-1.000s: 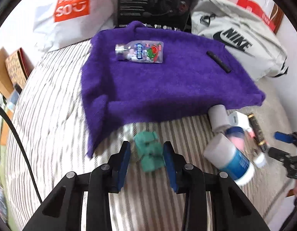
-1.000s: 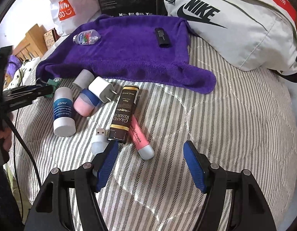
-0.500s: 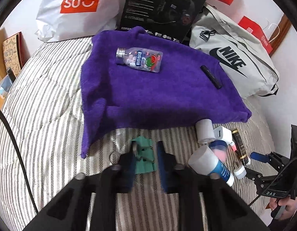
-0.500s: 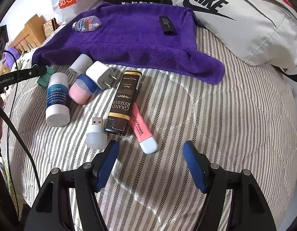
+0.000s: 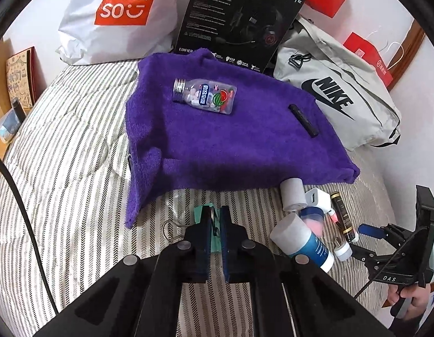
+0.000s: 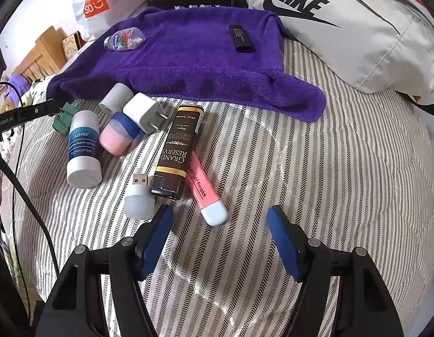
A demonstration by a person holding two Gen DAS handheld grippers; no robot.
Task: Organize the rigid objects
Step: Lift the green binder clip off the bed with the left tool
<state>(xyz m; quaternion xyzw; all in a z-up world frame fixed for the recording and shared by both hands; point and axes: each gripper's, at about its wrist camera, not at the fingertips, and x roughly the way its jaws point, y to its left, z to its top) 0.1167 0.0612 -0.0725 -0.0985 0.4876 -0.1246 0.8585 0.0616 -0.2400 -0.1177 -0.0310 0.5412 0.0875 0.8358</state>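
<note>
Crowding green clip (image 5: pixel 200 213): blue-labelled bottle (image 5: pixel 304 238), purple towel (image 5: pixel 231 146)

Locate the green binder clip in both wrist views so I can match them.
Left wrist: green binder clip sits low centre, pinched in the left gripper.
Right wrist: far left, beside the ADMD bottle, at the left gripper's tip.
Shared landmark: purple towel.

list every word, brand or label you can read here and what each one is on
"MINI SO": white shopping bag
"NIKE": grey bag
"HECATE", "EDIFIER": black headset box; its fine print is too small
"GRAND RESERVE": brown tube
"ADMD": blue-and-white bottle
"GenRobot.AI": left gripper
"DAS": right gripper
Candy bottle, pink tube: not fully readable
</note>
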